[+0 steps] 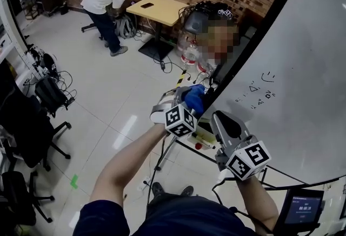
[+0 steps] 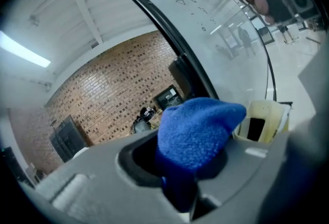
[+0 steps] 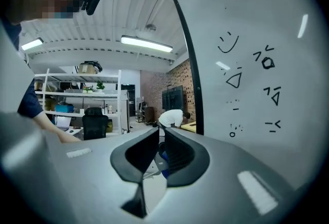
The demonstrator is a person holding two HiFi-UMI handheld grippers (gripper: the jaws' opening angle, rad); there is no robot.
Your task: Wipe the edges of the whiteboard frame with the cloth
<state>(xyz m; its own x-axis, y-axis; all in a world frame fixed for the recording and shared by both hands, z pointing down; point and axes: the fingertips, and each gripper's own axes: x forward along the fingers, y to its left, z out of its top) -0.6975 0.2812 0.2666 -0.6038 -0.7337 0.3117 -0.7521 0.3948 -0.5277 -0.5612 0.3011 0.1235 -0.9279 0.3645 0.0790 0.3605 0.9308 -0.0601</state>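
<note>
Two claws are shut, your left claw (image 1: 189, 102) pinching the fluffy blue cloth (image 2: 198, 130) beside the whiteboard's thin black frame (image 3: 194, 89), your right claw (image 3: 160, 153) empty — drag could tug that cloth loose mid-wipe.

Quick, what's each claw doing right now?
Left claw: closed on the blue cloth.
Right claw: closed, holding nothing.
</note>
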